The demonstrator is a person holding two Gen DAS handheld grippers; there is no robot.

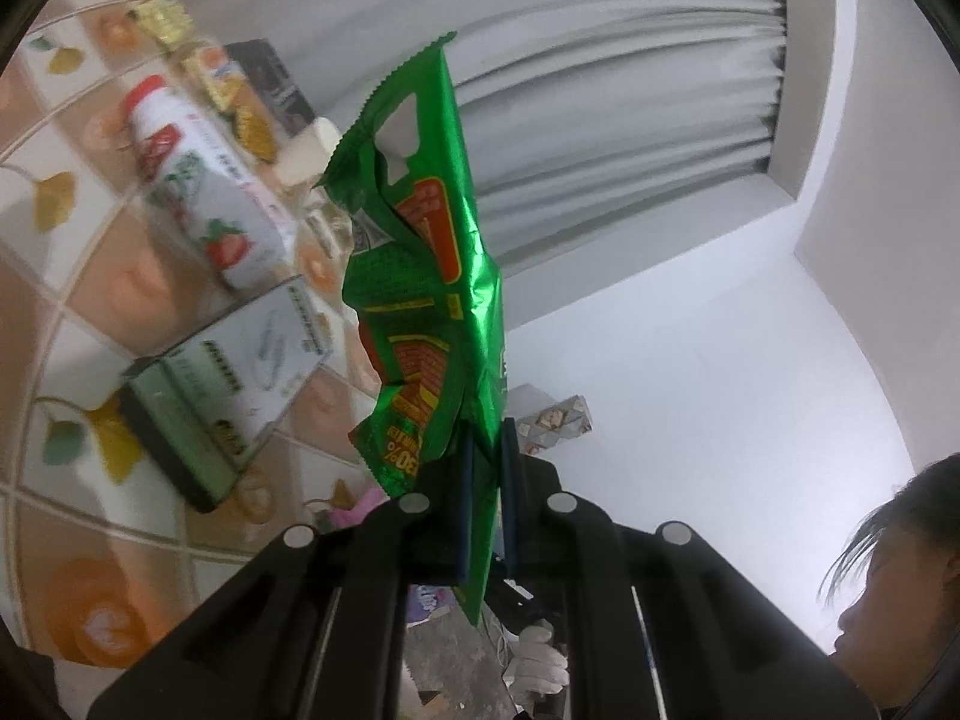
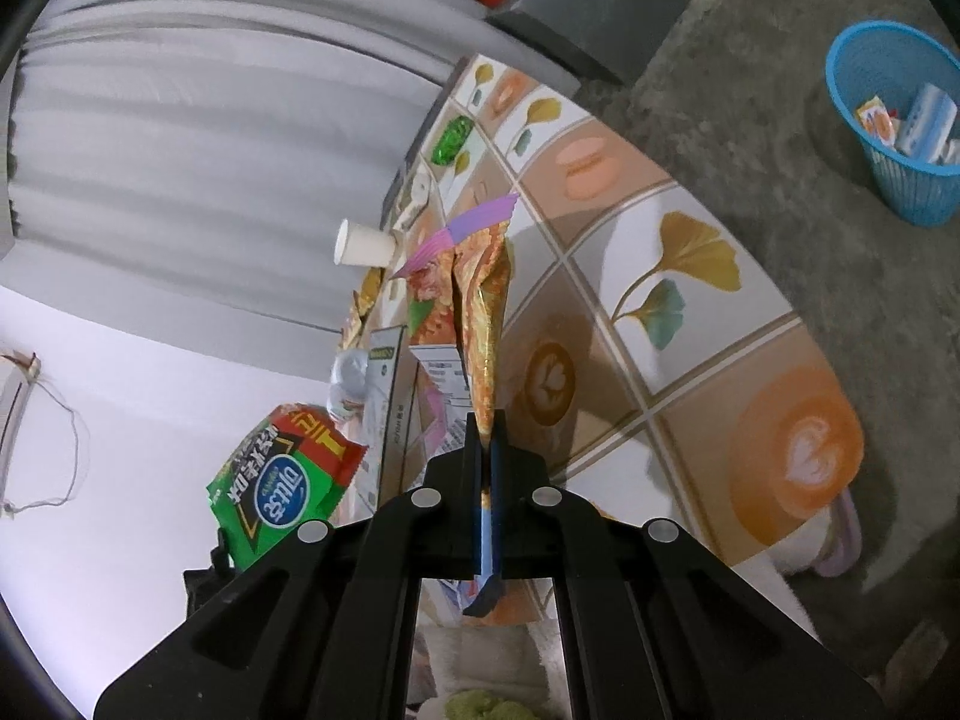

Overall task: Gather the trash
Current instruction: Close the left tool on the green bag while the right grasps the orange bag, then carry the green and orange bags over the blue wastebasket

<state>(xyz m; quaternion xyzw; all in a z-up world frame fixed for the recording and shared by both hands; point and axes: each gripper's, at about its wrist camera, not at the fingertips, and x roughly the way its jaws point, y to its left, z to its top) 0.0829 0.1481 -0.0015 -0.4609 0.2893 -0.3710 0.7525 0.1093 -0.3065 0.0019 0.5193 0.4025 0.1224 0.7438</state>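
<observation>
Holding two items of trash, one per gripper. Left gripper [image 1: 486, 450]: jaws pinched on a green snack wrapper [image 1: 420, 276], its long axis running forward off the fingertips. Right gripper [image 2: 486, 438]: clamped tight on an orange-gold wrapper [image 2: 480, 312], long axis likewise straight ahead. Blue basket [image 2: 840, 72]: on the floor beyond the patterned table [image 2: 690, 276], up and to the right in the right wrist view. I judge the right hand nearer it; the basket is absent from the left view.

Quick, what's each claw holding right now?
Left gripper: shut on a green snack bag.
Right gripper: shut on an orange and gold wrapper.
</observation>
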